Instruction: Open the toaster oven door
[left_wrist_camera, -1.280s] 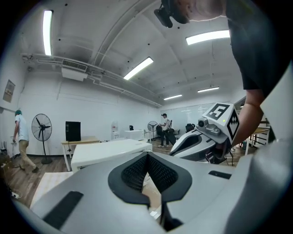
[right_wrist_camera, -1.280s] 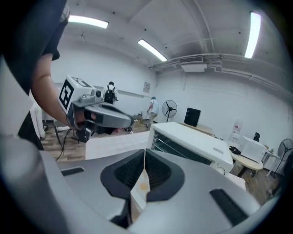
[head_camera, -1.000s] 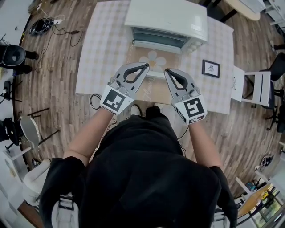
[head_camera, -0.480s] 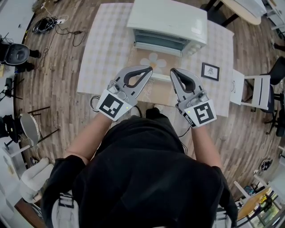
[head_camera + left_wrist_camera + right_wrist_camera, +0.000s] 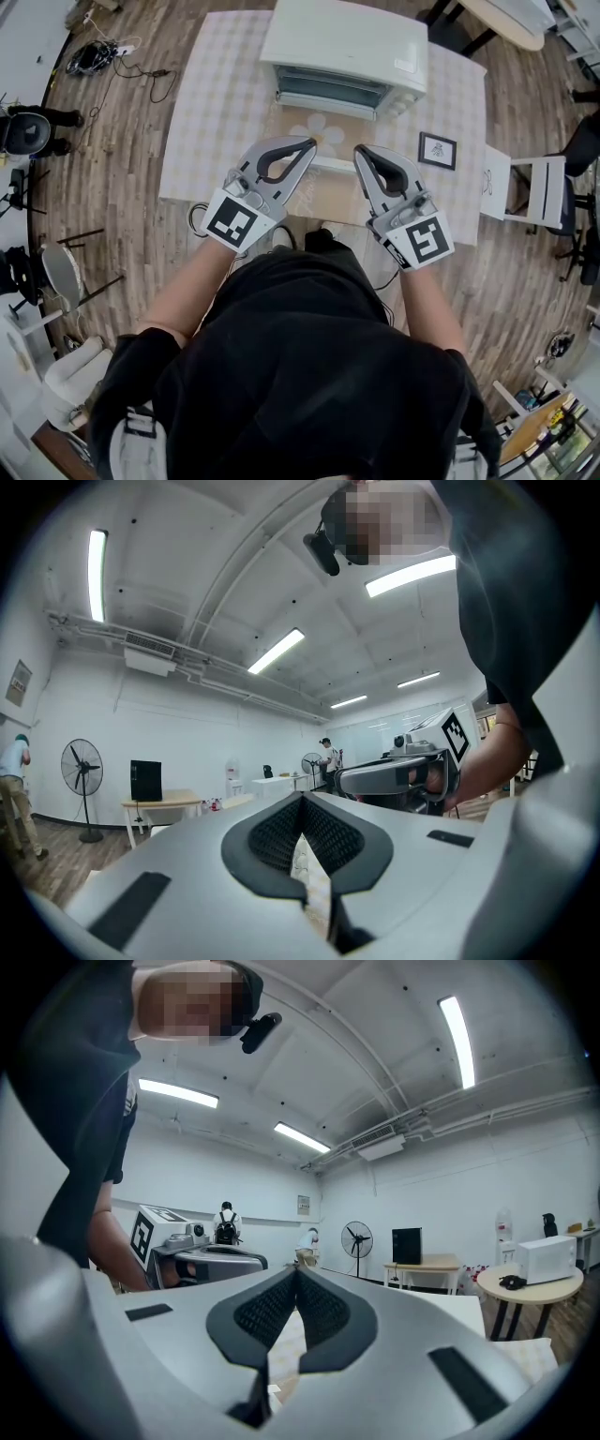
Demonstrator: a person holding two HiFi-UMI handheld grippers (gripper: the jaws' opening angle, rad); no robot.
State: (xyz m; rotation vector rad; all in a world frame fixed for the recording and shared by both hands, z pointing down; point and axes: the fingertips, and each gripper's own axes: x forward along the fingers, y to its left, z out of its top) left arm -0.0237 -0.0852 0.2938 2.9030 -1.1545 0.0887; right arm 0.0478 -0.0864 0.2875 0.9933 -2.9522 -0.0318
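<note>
The white toaster oven [image 5: 343, 52] stands at the far side of the table, its glass door [image 5: 328, 90] shut. Both grippers hover over the near half of the table, short of the oven and apart from it. My left gripper [image 5: 309, 143] points toward the door's left part, jaws shut with nothing between them. My right gripper [image 5: 359, 150] sits beside it, also shut and empty. In the left gripper view the jaws meet at the left gripper's tip [image 5: 302, 799], with the right gripper [image 5: 394, 775] alongside. In the right gripper view the jaws meet at that gripper's tip [image 5: 296, 1274]. Neither gripper view shows the oven.
A checkered cloth covers the table [image 5: 216, 103], with a flower-print mat [image 5: 314, 133] in front of the oven. A small framed picture [image 5: 437, 150] lies to the right. A white chair [image 5: 539, 187] stands off the table's right edge. Cables [image 5: 94, 56] lie on the wooden floor at left.
Both grippers have risen a little toward the head camera and the right one has turned slightly. Both jaws stay shut. The oven door has not moved.
</note>
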